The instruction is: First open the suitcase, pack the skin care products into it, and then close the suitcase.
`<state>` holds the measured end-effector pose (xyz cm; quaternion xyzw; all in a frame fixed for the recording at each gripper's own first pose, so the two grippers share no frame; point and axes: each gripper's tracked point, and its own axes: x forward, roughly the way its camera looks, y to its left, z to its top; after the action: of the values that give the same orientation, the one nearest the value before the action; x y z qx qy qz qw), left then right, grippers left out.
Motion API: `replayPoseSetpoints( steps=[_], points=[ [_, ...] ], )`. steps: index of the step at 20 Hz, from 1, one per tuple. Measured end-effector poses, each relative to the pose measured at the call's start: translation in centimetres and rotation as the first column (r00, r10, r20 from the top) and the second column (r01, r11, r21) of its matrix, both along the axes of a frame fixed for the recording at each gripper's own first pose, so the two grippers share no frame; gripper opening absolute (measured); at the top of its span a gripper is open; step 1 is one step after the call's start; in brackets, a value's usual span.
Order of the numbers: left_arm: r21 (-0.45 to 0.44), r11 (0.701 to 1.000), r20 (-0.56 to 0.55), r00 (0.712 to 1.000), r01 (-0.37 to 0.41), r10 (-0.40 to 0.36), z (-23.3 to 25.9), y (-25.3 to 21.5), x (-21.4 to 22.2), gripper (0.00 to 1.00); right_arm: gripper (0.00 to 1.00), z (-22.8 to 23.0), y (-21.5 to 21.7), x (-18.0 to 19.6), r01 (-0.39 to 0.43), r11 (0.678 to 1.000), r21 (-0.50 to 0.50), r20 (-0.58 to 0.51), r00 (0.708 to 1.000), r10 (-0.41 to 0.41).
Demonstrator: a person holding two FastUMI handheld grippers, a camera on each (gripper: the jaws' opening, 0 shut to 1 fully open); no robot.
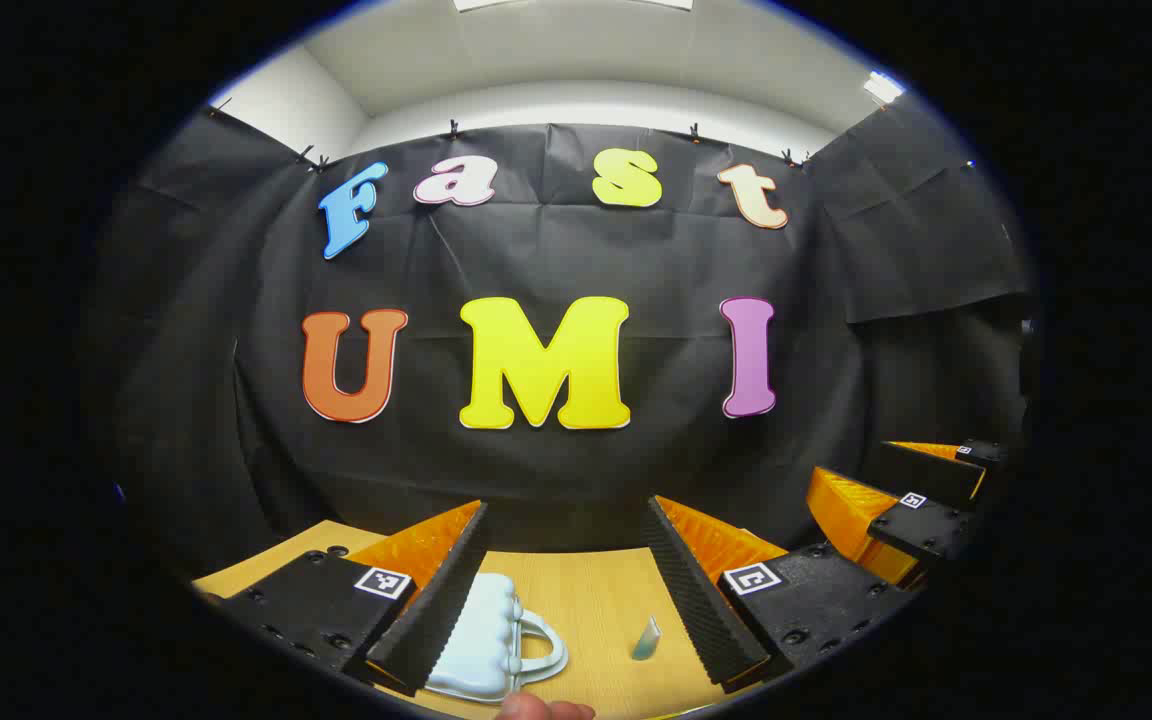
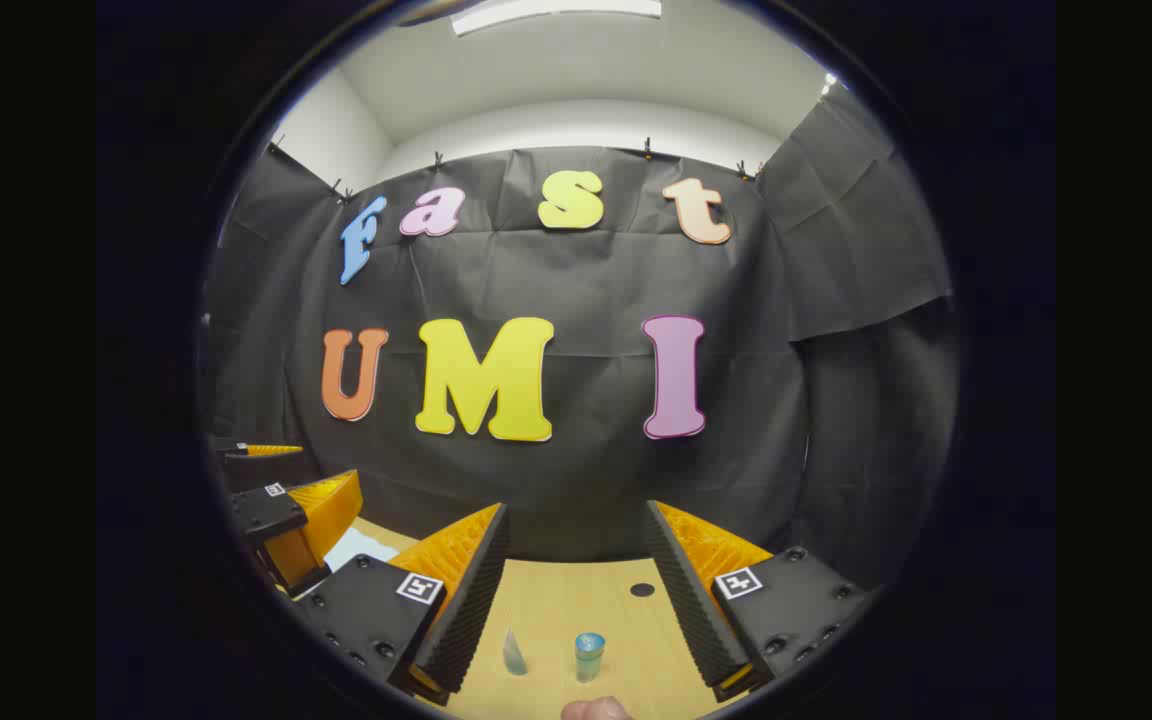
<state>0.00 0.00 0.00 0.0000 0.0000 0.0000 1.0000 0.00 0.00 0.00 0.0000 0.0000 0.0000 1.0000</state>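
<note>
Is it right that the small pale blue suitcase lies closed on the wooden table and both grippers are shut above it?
Not quite. The pale blue suitcase does lie closed on the wooden table, but both grippers are open: the left gripper view shows the left gripper with fingers spread, and the right gripper view shows the right gripper likewise.

Your table [image 1: 586, 600] looks like pale matt wood grain; the suitcase [image 1: 481, 640] is smooth, glossy plastic; your finger pads [image 1: 436, 610] are ribbed foam.
</note>
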Motion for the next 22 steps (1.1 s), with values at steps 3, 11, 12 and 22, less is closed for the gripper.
replayPoseSetpoints(
  steps=[3,11,12,22],
  points=[
    [0.021,1.000,0.012,1.000,-0.013,0.012,1.2,-0.5,0.8,0.96,0.78,0.7,-0.1,1.3,-0.026,0.999,0.031,-0.008,1.000,0.026],
    [-0.099,0.992,-0.007,0.997,-0.080,0.080,3.7,0.8,2.0,0.98,0.80,1.2,-1.3,2.5,-0.031,0.998,0.052,-0.025,0.999,0.032],
    [-0.101,0.992,-0.008,0.998,-0.070,0.069,2.8,0.7,1.7,0.98,0.80,0.9,-1.2,2.1,-0.043,0.999,0.034,-0.022,0.999,0.044],
    [0.115,0.989,-0.194,0.978,0.099,-0.075,-8.1,-1.8,0.1,0.98,0.78,-5.3,-2.0,-0.3,-0.068,0.997,-0.029,-0.138,0.988,0.063]
  ],
)
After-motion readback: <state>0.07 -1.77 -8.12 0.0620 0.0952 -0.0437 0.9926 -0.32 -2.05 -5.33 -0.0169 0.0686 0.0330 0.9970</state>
